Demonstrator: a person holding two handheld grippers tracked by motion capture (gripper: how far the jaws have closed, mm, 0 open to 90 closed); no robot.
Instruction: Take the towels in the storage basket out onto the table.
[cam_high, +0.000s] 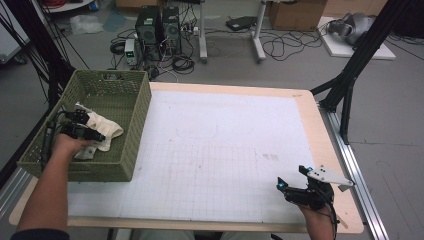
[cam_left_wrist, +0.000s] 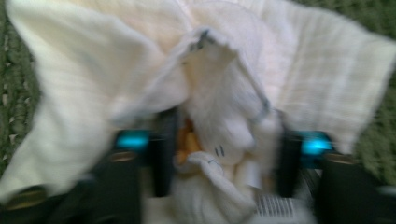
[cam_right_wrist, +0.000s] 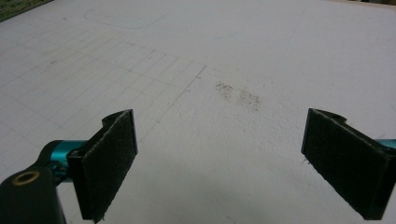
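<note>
A crumpled white cloth (cam_high: 109, 128) lies in the green woven basket (cam_high: 142, 112) at the table's left. My left gripper (cam_high: 82, 127) reaches into the basket from the near side. In the blurred left gripper view, the left gripper (cam_left_wrist: 224, 158) has a bunched fold of the cloth (cam_left_wrist: 93, 84) between its two pads, and the fold touches both. My right gripper (cam_high: 291, 176) rests near the front right corner of the white grid mat (cam_high: 225, 140). The right gripper (cam_right_wrist: 219, 158) stands open over the bare mat (cam_right_wrist: 233, 56) with nothing between its pads.
A faint brown smudge (cam_right_wrist: 240, 95) marks the mat ahead of the right gripper. Beyond the table's far edge, computer towers (cam_high: 157, 25) and loose cables lie on the floor. A black frame leg (cam_high: 350, 75) and a metal rail (cam_high: 357, 170) run along the right side.
</note>
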